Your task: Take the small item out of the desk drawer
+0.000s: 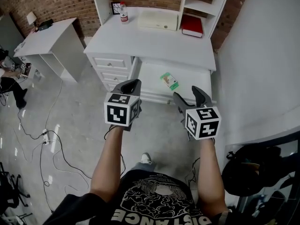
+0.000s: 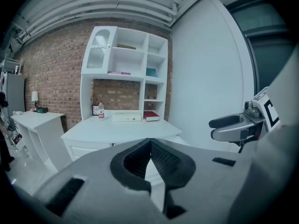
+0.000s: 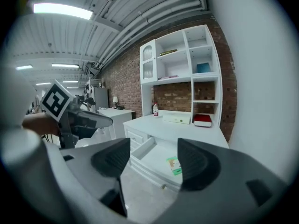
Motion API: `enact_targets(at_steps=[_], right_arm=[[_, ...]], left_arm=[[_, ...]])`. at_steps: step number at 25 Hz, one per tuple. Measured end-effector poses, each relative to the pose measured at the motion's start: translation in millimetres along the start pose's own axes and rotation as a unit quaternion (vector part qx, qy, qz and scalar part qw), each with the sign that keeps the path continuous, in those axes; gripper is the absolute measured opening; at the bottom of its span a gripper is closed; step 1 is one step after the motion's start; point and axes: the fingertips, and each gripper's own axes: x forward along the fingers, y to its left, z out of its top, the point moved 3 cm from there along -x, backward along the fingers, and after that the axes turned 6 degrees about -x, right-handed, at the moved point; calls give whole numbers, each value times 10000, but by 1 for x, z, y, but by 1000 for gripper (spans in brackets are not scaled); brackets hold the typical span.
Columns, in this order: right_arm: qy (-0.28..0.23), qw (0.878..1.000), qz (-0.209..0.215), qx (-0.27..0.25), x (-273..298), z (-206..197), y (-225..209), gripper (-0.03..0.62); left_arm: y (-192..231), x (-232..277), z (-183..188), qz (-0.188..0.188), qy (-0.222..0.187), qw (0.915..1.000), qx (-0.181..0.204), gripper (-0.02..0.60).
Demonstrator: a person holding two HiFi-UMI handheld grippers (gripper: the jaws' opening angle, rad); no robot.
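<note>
Desk, white, with a shelved hutch on top, set against a brick wall; a plain white wall stands to the desk's right. On the desk top, at the back: bottle, cream box, red book. Desk drawer, pulled out at the desk's front; small green packet lies flat inside it, untouched. Second white table, left of the desk. Grey floor before the desk, with black cables trailing across it. Left gripper, clenched on nothing, held in front of the desk. Right gripper, jaws spread and empty, likewise in front of the desk.
</note>
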Motion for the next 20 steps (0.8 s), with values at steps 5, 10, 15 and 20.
enact_targets(at_steps=[5,10,15,20], right_arm=[[139,9999,-19,-63,24,6,4,318],[207,9997,-54,-102,47,14,9,367],[249,9996,-77,-128,64,21,11,381],[369,9992,-105,-117,76,20,7,385]], left_arm=[[26,12,5,-41,-9,10000,-77,9],[45,21,13,-61,-3,10000,-19,9],[64,31,14,-92,-62,9999,-96,9],[73,40,15,-121,-40,9998,-143,9]])
